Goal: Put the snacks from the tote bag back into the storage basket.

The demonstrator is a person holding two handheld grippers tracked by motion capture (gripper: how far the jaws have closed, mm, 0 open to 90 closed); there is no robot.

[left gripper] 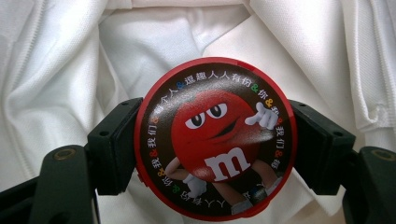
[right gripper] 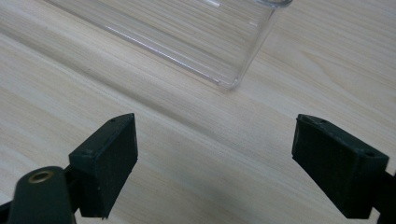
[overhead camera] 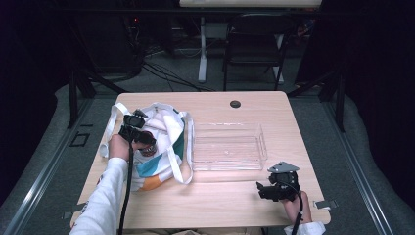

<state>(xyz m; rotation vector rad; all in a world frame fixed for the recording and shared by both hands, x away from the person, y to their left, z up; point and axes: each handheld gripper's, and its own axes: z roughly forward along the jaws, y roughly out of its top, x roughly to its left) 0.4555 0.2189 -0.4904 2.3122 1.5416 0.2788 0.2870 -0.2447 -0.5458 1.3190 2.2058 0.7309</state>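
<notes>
With the round M&M's tin (left gripper: 215, 138) clamped edge to edge between the left gripper's (left gripper: 215, 149) fingers (left gripper: 114, 144), the pick out of the tote bag (overhead camera: 161, 142) is under way. That tin sits inside the bag's mouth, white lining bunched all around it, left of the clear plastic tray (overhead camera: 227, 147) on the bench (overhead camera: 274, 112). Good grip so far: pads on opposite sides of the red rim, lid facing the camera. The thing to do well now, I'd say, is lift straight up out of the fabric before swinging toward the tray, so no fold or strap (overhead camera: 188, 147) drags along. Keep the squeeze steady; a smooth round rim can pivot or squirt out if the hand tilts. Over on the other side of the tray, the right gripper (right gripper: 215, 158) waits low over bare wood, fingers (right gripper: 107, 163) wide apart and holding nothing, near the tray's corner. It could pin the bag if the cloth clings.
</notes>
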